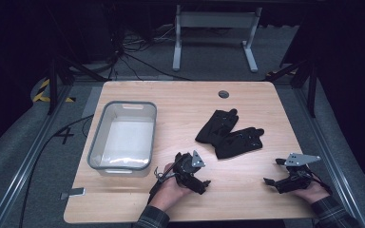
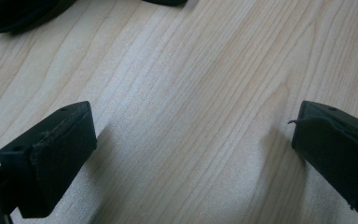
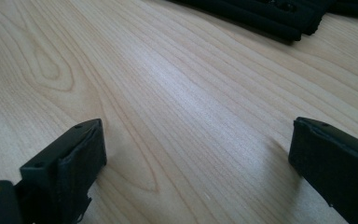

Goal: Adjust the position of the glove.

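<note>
High view: the left gripper (image 1: 191,173) and right gripper (image 1: 281,173) rest low on the table (image 1: 247,199), jaws spread wide, gripping nothing. Just beyond and between them lie black gloves (image 1: 229,134); farther left sits a grey bin (image 1: 94,149).

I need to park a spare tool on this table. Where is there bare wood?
Free: the far strip between the bin and the cable hole, and the near edge between the left gripper and right gripper. Crowded: the middle right, where the two black gloves lie overlapping.
</note>
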